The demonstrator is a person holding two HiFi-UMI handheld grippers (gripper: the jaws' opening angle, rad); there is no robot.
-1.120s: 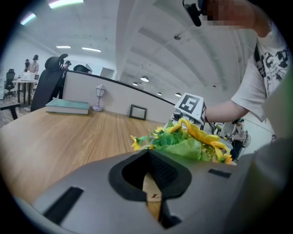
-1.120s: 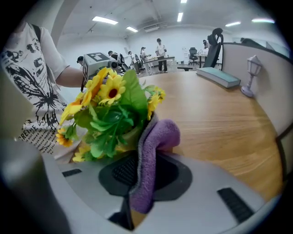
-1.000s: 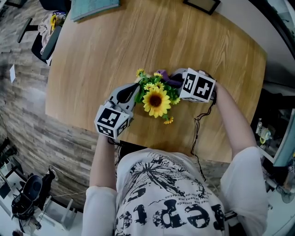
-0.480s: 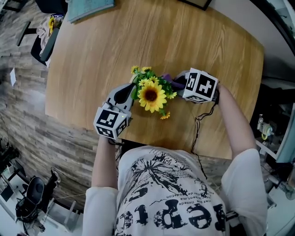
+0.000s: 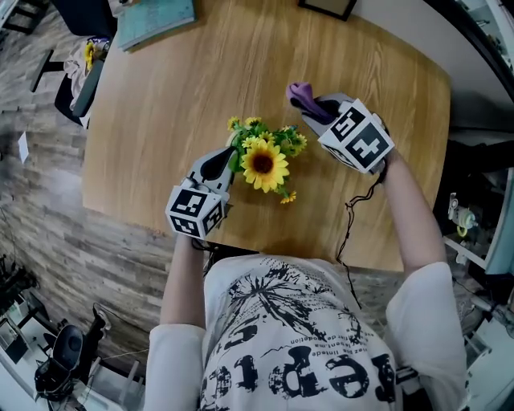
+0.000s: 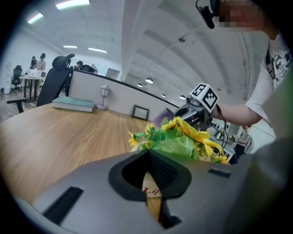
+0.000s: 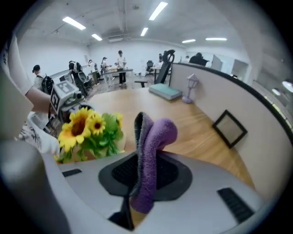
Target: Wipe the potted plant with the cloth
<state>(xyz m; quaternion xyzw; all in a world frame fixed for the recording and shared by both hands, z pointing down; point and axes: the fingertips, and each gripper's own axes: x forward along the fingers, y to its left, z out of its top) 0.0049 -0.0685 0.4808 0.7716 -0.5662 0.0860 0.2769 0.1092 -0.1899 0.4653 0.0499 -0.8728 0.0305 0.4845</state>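
Observation:
The potted plant [image 5: 265, 164], a sunflower with small yellow blooms and green leaves, stands mid-table on the wooden table [image 5: 161, 120]. My left gripper [image 5: 227, 160] reaches it from the near left and is shut on the rim of the cream pot [image 6: 150, 194], whose red print shows between the jaws. My right gripper [image 5: 312, 106] hangs above the table just beyond and to the right of the flowers, clear of them. It is shut on the purple cloth [image 5: 300, 94], which sticks up folded from the jaws [image 7: 153, 146]. The plant [image 7: 89, 132] lies to its left.
A teal book [image 5: 157, 14] and a dark picture frame [image 5: 325, 6] lie at the table's far edge. A small lamp [image 7: 190, 87] stands by the partition wall. A black cable [image 5: 349, 221] trails from the right gripper over the near table edge. A chair [image 5: 80, 76] stands far left.
My right gripper has lifted off the flowers and swung away from them toward the far right, carrying the purple cloth. The left gripper and the plant have stayed put.

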